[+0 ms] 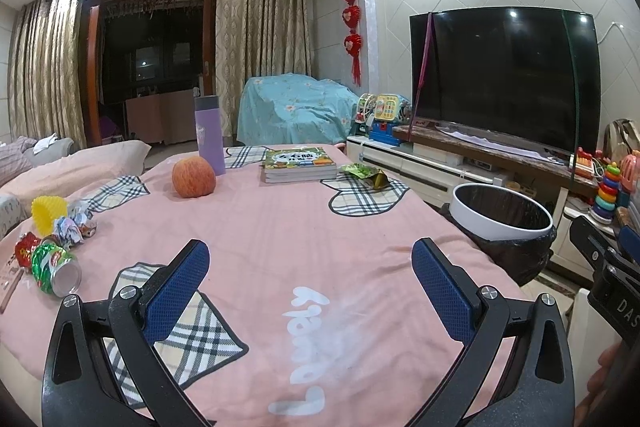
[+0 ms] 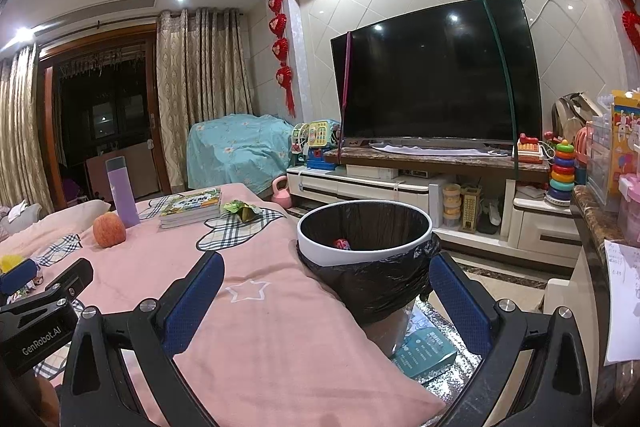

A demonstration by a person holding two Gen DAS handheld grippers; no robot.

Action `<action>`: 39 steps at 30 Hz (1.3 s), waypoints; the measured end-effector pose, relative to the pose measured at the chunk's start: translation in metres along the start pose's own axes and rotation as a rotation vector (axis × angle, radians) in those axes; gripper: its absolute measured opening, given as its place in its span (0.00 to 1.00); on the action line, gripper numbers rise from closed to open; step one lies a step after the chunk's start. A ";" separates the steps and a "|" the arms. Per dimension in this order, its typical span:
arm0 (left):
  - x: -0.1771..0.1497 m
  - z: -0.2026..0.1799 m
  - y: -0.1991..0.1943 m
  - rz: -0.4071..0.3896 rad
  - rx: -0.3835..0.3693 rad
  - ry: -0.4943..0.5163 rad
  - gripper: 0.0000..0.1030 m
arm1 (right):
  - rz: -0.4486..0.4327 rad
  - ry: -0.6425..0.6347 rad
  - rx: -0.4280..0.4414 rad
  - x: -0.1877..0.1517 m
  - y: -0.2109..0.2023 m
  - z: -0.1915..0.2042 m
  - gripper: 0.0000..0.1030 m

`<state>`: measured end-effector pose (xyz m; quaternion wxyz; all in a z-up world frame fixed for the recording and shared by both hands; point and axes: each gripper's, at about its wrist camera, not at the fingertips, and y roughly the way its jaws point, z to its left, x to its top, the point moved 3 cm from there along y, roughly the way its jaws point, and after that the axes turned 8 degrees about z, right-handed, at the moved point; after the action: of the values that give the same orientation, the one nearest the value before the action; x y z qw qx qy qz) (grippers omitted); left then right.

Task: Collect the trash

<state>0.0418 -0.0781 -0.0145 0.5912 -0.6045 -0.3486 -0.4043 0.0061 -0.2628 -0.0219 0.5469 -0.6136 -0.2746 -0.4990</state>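
A white trash bin [image 1: 500,215] lined with a black bag stands off the pink table's right edge; in the right wrist view the trash bin [image 2: 364,239] holds a small red item [image 2: 342,243]. Trash lies at the table's left: a crushed green can [image 1: 54,267], a red wrapper [image 1: 25,251], crumpled paper [image 1: 76,225] and a yellow paper cup [image 1: 47,213]. A green snack wrapper [image 1: 362,174] lies at the far right by the books; the same wrapper [image 2: 242,209] shows in the right wrist view. My left gripper [image 1: 310,283] hangs open and empty over the table. My right gripper [image 2: 326,297] is open, empty, just before the bin.
An apple [image 1: 194,177], a purple bottle [image 1: 209,135] and stacked books [image 1: 298,163] sit toward the far side of the pink tablecloth [image 1: 304,235]. A TV [image 1: 504,75] on a low cabinet with toys fills the right. A sofa lies to the left.
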 end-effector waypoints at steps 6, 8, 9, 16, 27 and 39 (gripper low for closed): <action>0.000 0.000 0.000 0.001 -0.002 -0.001 1.00 | 0.000 0.000 0.001 0.000 0.000 0.000 1.00; 0.000 0.000 0.000 0.002 -0.003 -0.001 1.00 | -0.001 0.000 0.002 0.000 0.000 0.000 1.00; 0.000 0.000 0.000 0.002 -0.004 -0.001 1.00 | -0.002 -0.001 0.003 0.000 0.000 0.000 1.00; -0.001 0.000 0.001 0.004 -0.004 0.001 1.00 | -0.002 -0.002 0.004 0.000 -0.001 0.002 1.00; -0.001 0.000 0.001 0.004 -0.007 0.005 1.00 | -0.004 0.001 0.013 0.001 -0.004 0.005 1.00; -0.001 0.000 0.005 0.011 -0.010 0.013 1.00 | -0.003 0.008 0.023 0.002 -0.003 0.003 1.00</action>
<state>0.0462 -0.0784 -0.0175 0.5927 -0.6066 -0.3395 -0.4069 0.0049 -0.2592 -0.0186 0.5543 -0.6048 -0.2790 -0.4992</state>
